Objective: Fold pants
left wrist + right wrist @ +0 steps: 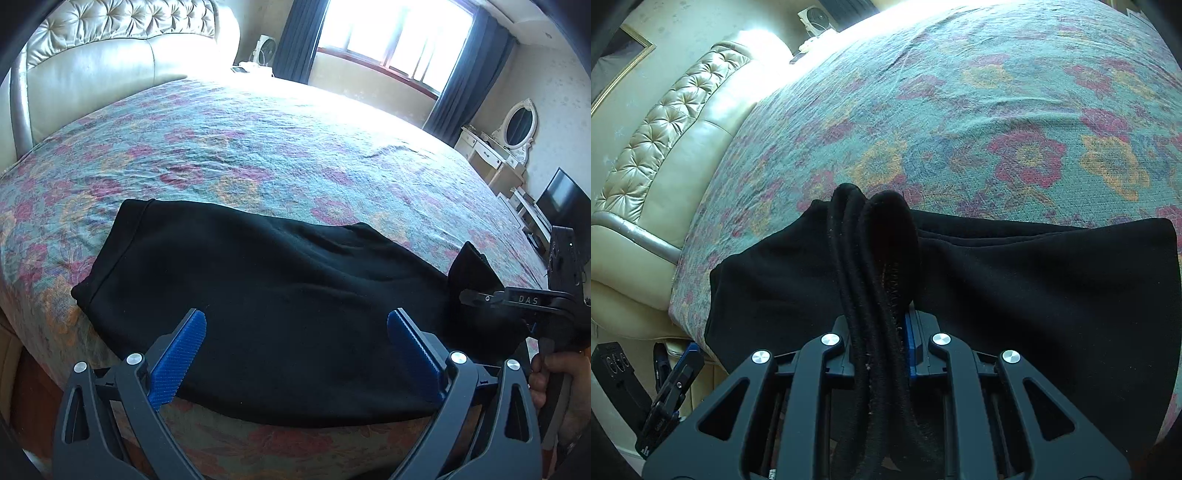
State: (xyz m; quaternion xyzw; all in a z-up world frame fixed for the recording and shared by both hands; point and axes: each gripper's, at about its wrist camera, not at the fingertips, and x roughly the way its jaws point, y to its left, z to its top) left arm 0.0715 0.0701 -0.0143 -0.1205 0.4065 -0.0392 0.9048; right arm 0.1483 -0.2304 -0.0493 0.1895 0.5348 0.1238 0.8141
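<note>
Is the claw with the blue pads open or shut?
Open. The left gripper has its blue pads spread wide above the black pants, squeezing nothing.

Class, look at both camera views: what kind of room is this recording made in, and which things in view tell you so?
Most likely a home bedroom. A large bed under a floral cover fills both views, with a tufted cream headboard at one end. A white dressing table with an oval mirror stands by the curtained window.

A home bedroom: floral-covered bed [258,147], tufted headboard [110,55] (cream), dressing table [495,155].
</note>
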